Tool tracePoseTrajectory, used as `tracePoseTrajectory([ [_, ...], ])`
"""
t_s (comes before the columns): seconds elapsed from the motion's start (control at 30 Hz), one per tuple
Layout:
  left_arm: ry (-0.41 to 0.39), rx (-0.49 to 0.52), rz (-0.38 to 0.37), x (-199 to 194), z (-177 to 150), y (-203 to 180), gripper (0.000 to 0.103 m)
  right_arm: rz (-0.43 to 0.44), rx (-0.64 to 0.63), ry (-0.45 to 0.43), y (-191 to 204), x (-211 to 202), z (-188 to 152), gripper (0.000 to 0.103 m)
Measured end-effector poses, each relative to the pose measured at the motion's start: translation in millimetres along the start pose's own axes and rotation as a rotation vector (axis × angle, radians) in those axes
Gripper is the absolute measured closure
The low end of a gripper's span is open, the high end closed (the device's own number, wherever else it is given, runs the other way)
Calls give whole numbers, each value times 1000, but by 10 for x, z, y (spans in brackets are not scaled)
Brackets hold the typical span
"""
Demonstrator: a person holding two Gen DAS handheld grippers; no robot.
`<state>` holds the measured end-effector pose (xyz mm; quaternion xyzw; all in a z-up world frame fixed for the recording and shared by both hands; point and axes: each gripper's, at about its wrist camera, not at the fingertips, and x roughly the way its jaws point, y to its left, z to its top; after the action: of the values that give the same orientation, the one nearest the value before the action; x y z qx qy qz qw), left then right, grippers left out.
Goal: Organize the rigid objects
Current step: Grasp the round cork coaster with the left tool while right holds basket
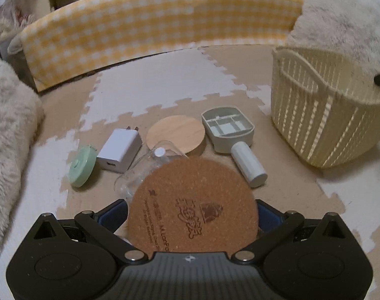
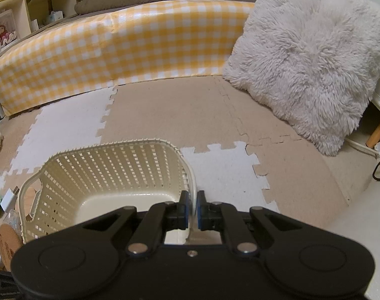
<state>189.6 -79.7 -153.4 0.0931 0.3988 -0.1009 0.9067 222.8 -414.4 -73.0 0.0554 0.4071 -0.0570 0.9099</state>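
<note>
While the cork coaster (image 1: 193, 205) is clamped flat between the jaws of the left gripper (image 1: 192, 215), the rim of the cream basket (image 2: 110, 175) is gripped at its near right side by the closed jaws of the right gripper (image 2: 193, 205). Just beyond the coaster a clear plastic piece (image 1: 140, 172) is seen, and behind it, from left to right, a green tape measure (image 1: 81, 166), a white charger (image 1: 120, 148), a wooden disc (image 1: 176, 133) and a grey lint roller (image 1: 230, 135) are laid on the foam mat (image 1: 165, 87). Farther to the right the basket is standing, with a yellow checked panel (image 1: 150, 27) at the far side.

Brown cork coaster (image 1: 192, 205), cream slatted basket (image 1: 322, 115)
</note>
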Motion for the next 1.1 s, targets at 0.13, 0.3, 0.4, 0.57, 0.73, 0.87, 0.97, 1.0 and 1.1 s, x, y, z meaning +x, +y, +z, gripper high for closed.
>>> tracePoseTrajectory([
  [0.13,-61,-11,-10,-152,22,21,0,-2,-7,0,-3,1,1,96],
  [0.3,-84,33,19,-201,25,-28,0,-5,-4,1,4,0,-5,96],
  [0.4,-67,57,22,-172,20,-42,0,-9,-8,1,14,-2,-9,96],
  [0.57,-56,120,22,-179,-17,-112,1,-8,-4,2,9,2,-3,96],
  [0.73,-33,125,22,-139,-49,-119,6,-12,-8,1,13,0,0,96],
  [0.87,-31,137,29,-142,-51,-145,6,-12,-7,0,19,0,-5,96],
  [0.97,-24,157,34,-147,-58,-169,6,-13,-9,0,18,0,-4,96],
  [1.0,-25,162,37,-150,-61,-175,6,-12,-9,0,17,0,-4,96],
  [1.1,-21,167,39,-153,-68,-185,5,-12,-8,0,18,0,-4,96],
])
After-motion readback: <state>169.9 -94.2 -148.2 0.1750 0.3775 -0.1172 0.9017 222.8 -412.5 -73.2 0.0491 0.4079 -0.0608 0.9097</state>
